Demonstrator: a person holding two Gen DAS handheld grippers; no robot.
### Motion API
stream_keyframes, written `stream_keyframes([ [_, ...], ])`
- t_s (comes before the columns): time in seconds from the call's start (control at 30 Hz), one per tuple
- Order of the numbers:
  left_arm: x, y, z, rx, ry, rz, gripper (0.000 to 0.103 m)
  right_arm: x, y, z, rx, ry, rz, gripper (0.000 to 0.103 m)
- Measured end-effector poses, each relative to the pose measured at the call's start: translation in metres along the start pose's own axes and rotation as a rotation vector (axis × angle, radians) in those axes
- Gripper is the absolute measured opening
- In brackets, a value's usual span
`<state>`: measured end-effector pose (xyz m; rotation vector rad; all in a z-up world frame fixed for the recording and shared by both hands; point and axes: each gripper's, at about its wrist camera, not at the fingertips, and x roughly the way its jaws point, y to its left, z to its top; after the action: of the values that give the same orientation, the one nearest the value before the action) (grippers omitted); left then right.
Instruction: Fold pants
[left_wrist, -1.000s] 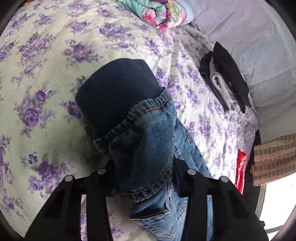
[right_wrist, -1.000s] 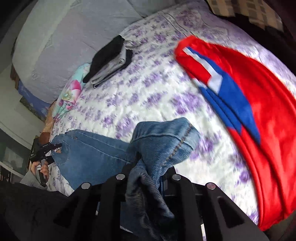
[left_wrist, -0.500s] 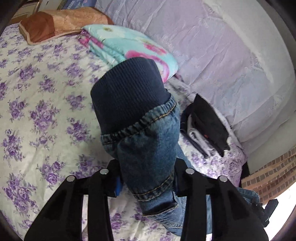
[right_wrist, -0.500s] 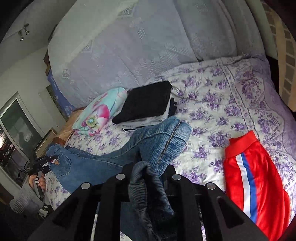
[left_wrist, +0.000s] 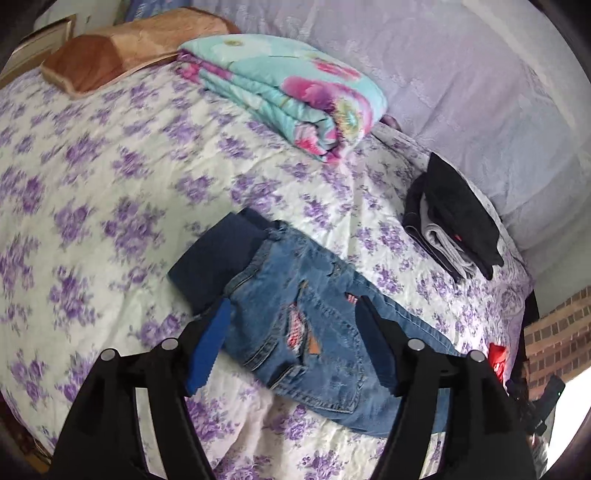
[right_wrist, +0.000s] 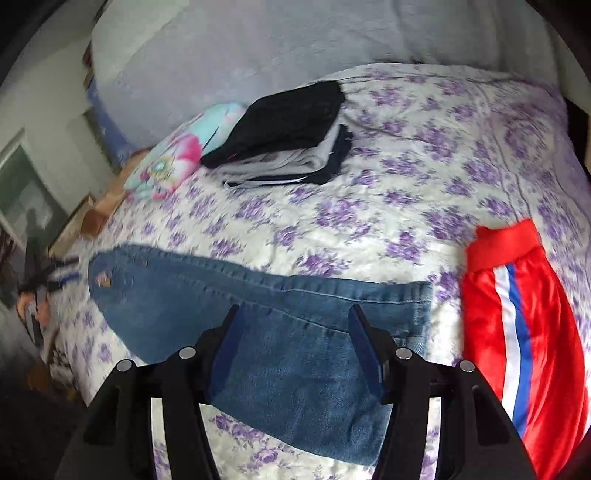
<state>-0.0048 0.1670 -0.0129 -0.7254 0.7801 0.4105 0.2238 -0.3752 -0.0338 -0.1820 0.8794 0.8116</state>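
Blue jeans (left_wrist: 295, 314) with a dark navy ribbed waistband (left_wrist: 214, 258) lie flat on the floral bedspread (left_wrist: 110, 166). In the left wrist view the waist end lies below my left gripper (left_wrist: 291, 332), whose jaws are opening, with nothing pressed between the pads. In the right wrist view the leg end of the jeans (right_wrist: 295, 332) lies stretched out under my right gripper (right_wrist: 295, 336), also opening and free of the cloth. Far left in that view, a hand holds the other gripper (right_wrist: 48, 280) at the waist end.
A stack of folded dark and grey clothes (left_wrist: 454, 229) (right_wrist: 291, 136) lies near the headboard side. A folded floral blanket (left_wrist: 295, 92) and a brown pillow (left_wrist: 122, 40) lie further on. Red shorts with a blue and white stripe (right_wrist: 517, 332) lie right of the jeans.
Both grippers held bunched denim before. They have let go, the jaws have spread, and the jeans now lie flat on the bed. The right view swung across the bed.
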Motion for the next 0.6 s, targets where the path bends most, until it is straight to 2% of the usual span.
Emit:
stream_keyframes([
  [0.1, 0.014, -0.027, 0.021, 0.124, 0.044, -0.033, 0.075, 0.024, 0.017, 0.008, -0.120, 0.093, 0.071, 0.059],
  [0.23, 0.038, -0.049, 0.038, 0.196, 0.105, -0.071, 0.075, 0.050, 0.035, 0.019, -0.210, 0.172, 0.143, 0.059],
  [0.37, 0.070, -0.053, 0.050, 0.183, 0.183, -0.092, 0.077, 0.078, 0.039, 0.033, -0.238, 0.217, 0.184, 0.059],
  [0.6, 0.111, -0.037, 0.057, 0.137, 0.281, -0.055, 0.077, 0.139, 0.036, 0.043, -0.292, 0.370, 0.246, 0.059],
])
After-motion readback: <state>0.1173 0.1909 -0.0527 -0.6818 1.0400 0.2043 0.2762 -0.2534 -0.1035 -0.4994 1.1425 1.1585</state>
